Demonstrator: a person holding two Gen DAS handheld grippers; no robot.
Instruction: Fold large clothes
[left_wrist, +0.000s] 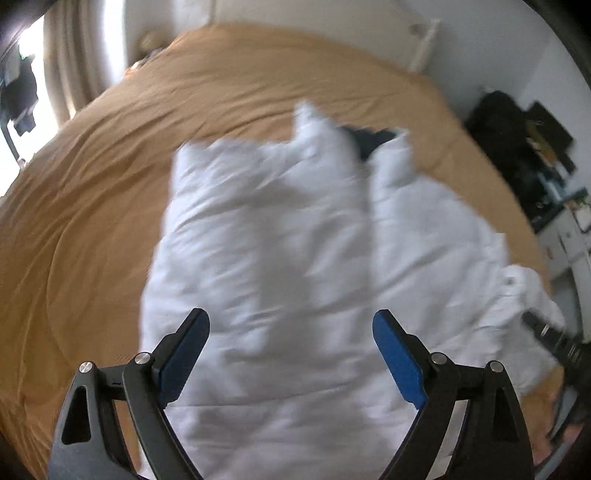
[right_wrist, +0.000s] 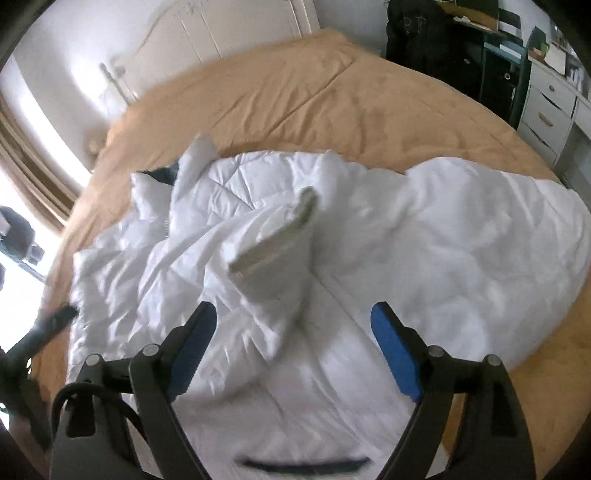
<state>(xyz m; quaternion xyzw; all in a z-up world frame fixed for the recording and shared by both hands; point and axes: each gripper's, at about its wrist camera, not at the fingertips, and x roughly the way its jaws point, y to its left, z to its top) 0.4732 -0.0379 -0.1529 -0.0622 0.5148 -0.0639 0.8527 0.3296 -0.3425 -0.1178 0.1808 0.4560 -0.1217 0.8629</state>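
- Bed (left_wrist: 92, 192) with tan cover fills most of both views, running out to 12 o'clock and toward the edges.
- White padded jacket (left_wrist: 266, 236) lies spread on the bed, centre of left wrist view, reaching from 6 to about 1 o'clock; blurred there. Right wrist view shows it (right_wrist: 424, 236) crumpled, quilted, spreading toward 3 o'clock.
- Dark lining (left_wrist: 369, 142) shows at the jacket's far end, about 1 o'clock.
- White drawers (right_wrist: 546, 110) by the bed at 2 o'clock, dark clutter beside them.
- Greyish cuff (right_wrist: 277, 236) of a raised sleeve stands up mid-frame, right wrist view.
- Left gripper (left_wrist: 291, 341) at 6 o'clock, over the jacket, blue pads (left_wrist: 184, 358) spread wide, nothing gripped.
- Right gripper (right_wrist: 293, 338) at 6 o'clock, jaws wide apart too, no cloth pinched; sleeve fold just beyond the tips.
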